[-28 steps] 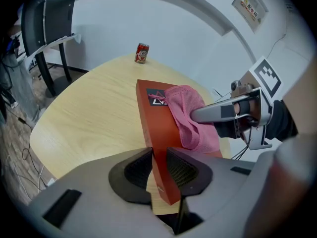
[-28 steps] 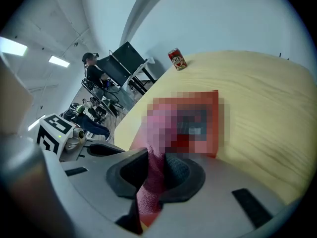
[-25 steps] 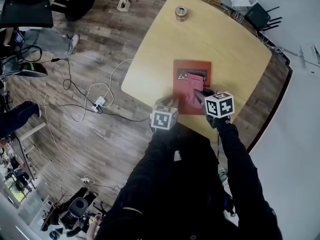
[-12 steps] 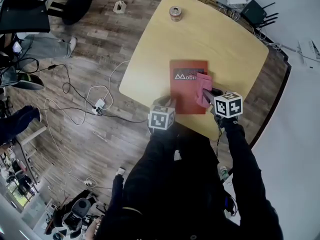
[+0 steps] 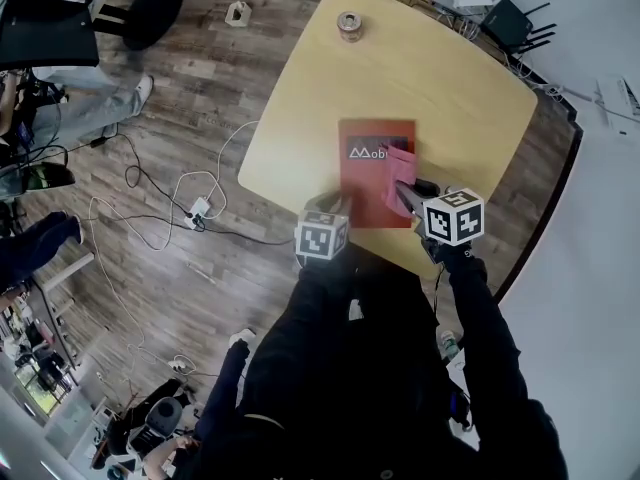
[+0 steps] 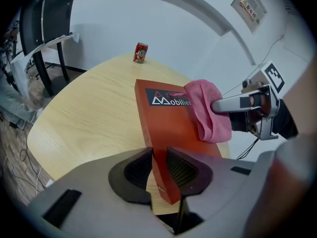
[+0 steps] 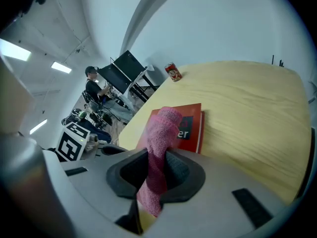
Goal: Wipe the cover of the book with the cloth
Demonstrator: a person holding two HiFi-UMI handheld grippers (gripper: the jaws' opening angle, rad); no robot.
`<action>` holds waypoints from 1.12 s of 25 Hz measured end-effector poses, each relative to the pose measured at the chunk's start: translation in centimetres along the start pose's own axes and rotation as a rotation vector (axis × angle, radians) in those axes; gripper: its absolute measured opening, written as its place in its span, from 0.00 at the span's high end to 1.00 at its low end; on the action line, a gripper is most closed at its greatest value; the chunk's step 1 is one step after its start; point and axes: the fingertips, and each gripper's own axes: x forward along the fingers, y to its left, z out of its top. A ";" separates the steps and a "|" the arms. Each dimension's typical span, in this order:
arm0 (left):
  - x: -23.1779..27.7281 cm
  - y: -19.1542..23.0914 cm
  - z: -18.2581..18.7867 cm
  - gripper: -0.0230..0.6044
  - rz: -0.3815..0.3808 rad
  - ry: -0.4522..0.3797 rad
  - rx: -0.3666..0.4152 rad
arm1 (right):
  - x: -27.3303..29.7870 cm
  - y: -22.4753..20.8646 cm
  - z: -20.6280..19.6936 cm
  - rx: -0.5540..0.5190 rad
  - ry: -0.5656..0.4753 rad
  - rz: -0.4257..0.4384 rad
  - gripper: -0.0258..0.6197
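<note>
Tabletop holds book, left gripper clamping its edge, right gripper pinching cloth atop.

Open tabletop beyond book, lone can

Cloth on book on table, can beyond.

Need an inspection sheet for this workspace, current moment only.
Surface: light wood table, rounded corners.
Job's things: red book lying near the table's near edge; pink cloth on the right part of its cover.
Clutter: one drink can at the far corner.
Grippers: left gripper shut on the book's near edge; right gripper shut on the cloth.
Cables: loose cables and a power strip on the floor.
Surroundings: wood floor, office chair.
</note>
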 end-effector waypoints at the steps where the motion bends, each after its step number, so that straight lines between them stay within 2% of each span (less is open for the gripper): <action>1: 0.0 0.0 0.0 0.78 -0.003 -0.001 0.000 | 0.3 0.9 0.1 0.001 -0.001 0.021 0.84; 6: -0.2 -0.1 0.2 0.78 -0.012 0.004 -0.005 | 2.8 4.8 -1.5 -0.029 0.059 0.111 0.84; 10: -0.2 -0.1 0.2 0.78 -0.014 -0.001 -0.010 | 4.9 6.1 -3.3 -0.039 0.116 0.140 0.84; 17: -0.1 0.0 0.1 0.78 -0.015 -0.007 -0.014 | 6.2 5.0 -4.3 -0.013 0.143 0.102 0.84; 28: -0.2 0.0 0.2 0.78 -0.009 -0.004 -0.003 | 4.0 1.6 -4.6 0.038 0.113 0.033 0.84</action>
